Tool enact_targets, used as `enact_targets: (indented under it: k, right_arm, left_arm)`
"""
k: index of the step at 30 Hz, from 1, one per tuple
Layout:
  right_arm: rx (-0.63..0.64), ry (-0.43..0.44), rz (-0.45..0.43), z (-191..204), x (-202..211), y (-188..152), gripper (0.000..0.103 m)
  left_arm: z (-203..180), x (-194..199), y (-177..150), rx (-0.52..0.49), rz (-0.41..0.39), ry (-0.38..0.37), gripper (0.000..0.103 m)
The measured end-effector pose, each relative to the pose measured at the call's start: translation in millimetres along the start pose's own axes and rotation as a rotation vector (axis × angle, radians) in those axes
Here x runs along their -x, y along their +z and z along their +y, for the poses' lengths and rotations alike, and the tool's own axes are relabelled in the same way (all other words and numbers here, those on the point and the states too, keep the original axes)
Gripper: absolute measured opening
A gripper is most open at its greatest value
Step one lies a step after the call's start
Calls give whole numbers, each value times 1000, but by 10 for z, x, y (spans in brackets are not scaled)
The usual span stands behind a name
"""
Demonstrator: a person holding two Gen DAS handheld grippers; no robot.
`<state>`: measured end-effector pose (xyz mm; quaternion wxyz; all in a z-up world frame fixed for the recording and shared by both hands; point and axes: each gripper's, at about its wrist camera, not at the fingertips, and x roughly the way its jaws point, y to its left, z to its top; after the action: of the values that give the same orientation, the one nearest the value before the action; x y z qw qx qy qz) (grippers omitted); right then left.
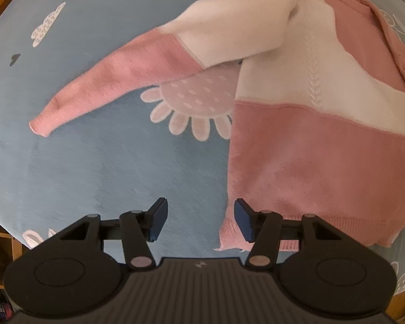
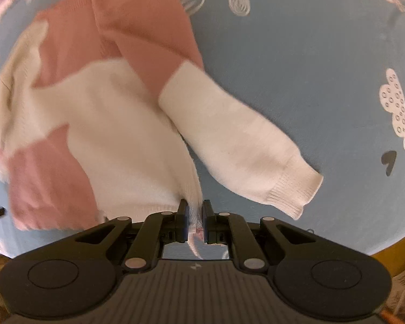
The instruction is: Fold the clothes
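Pink-and-white knit sweater (image 1: 310,124) spread across right of frame on blue patterned sheet (image 1: 94,162). Soft, limp, light; likely best pinched at ribbed hem corners. Left gripper (image 1: 199,218) open, empty, beside hem. Right gripper (image 2: 194,218) clamped on ribbed hem.

Surface: 1 blue printed cloth (image 1: 94,162) with white cloud, flower and heart motifs, bearing 1 pink-and-white knitted sweater (image 1: 310,135), its 2 sleeves spread out to either side.
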<state>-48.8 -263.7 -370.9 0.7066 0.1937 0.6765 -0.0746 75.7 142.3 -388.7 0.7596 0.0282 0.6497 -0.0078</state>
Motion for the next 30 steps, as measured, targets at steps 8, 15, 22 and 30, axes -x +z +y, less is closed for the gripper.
enact_targets:
  k: [8, 15, 22, 30]
  right_arm:
    - [32, 25, 67, 65, -358, -69, 27]
    - [-20, 73, 19, -138, -321, -29, 44]
    - [-40, 113, 20, -148, -432, -45, 50]
    - [-118, 157, 17, -163, -441, -121, 11]
  left_arm:
    - [55, -97, -63, 54, 10, -80, 63]
    - [102, -297, -59, 152, 24, -216, 65]
    - [38, -468, -65, 204, 42, -275, 61]
    - [-53, -437, -122, 226, 44, -301, 8]
